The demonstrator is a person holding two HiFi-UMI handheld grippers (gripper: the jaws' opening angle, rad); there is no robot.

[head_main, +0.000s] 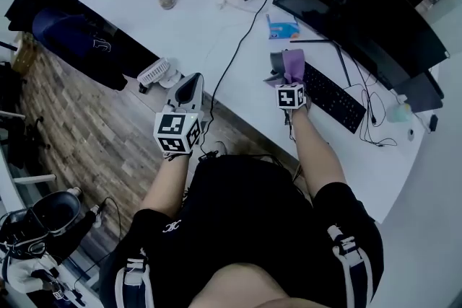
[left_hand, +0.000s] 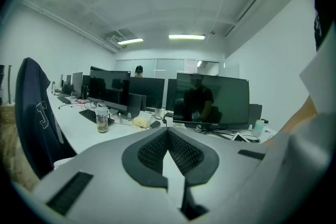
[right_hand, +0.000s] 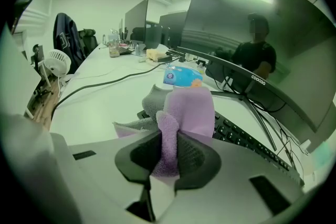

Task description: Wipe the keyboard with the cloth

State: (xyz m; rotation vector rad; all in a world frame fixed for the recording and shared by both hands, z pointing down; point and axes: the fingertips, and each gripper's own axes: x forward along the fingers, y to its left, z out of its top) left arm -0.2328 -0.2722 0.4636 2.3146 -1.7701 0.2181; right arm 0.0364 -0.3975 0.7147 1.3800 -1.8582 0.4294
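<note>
Right gripper view shows the right gripper clamped on the purple cloth, positioned at one end of the black keyboard on the white desk. The left gripper has its jaws together with nothing between them, well apart from the keyboard.

Open-plan office. A long white desk carries rows of dark monitors, with a big curved monitor and a black keyboard towards its right end. Cables trail across the top. A small fan sits at the front edge and a drink bottle further along. There's a jacket-draped chair, ceiling strip lights and a wood-look floor.
</note>
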